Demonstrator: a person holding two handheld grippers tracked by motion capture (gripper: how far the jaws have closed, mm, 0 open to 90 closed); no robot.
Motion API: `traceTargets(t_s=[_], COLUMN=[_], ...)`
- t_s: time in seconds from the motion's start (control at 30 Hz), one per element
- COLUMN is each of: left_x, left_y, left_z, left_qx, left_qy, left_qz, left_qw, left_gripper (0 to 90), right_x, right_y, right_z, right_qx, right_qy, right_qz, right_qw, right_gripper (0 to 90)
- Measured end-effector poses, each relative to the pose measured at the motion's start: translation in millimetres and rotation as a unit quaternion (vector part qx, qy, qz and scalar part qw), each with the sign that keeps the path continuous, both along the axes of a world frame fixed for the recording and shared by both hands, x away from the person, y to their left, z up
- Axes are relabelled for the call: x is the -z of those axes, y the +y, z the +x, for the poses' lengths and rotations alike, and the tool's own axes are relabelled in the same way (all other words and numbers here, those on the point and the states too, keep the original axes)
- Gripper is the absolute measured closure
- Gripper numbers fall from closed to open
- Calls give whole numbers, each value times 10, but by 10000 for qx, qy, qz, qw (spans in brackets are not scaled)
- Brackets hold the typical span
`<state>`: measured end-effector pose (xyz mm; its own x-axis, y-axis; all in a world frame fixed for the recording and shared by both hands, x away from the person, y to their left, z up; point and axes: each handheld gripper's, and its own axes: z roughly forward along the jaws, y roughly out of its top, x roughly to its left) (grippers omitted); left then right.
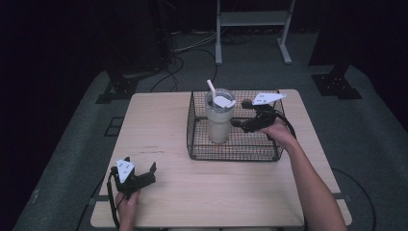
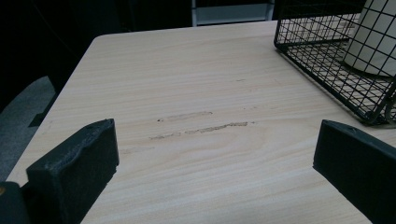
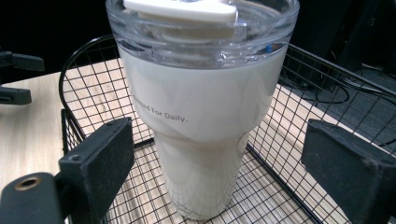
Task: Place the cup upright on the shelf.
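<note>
Two grippers, one tumbler in a basket.

Nearest, the left gripper (image 1: pixel 143 172) rested low over the wooden table (image 1: pixel 163 125), jaws spread wide and holding nothing. Farther off, the right gripper (image 1: pixel 239 114) reached into the black wire basket (image 1: pixel 233 153), jaws wide apart on either side of the cream tumbler (image 3: pixel 201 135) without touching it. The tumbler stood upright inside, clear-lidded, with a white straw (image 1: pixel 210 87).

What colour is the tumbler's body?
Cream-white, under a clear lid; the tumbler shows best in the right gripper view.
</note>
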<state>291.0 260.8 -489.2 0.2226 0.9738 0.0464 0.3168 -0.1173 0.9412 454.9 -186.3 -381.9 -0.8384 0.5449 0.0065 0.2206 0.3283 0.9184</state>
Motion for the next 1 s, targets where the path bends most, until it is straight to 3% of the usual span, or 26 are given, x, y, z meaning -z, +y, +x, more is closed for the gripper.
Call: traceTargets(t_s=[0.47,1.0], left_x=[0,0], left_y=[0,-3], left_z=[2,5], left_qx=[11,14], left_qy=[3,0], left_qz=[9,4], left_qw=[10000,10000], left_gripper=[0,0], right_x=[-116,-214], right_y=[-73,-77], right_z=[-153,-341], right_qx=[30,-144], right_qy=[7,-36], right_qz=[-22,-33], right_qw=[10000,9999], right_gripper=[88,88])
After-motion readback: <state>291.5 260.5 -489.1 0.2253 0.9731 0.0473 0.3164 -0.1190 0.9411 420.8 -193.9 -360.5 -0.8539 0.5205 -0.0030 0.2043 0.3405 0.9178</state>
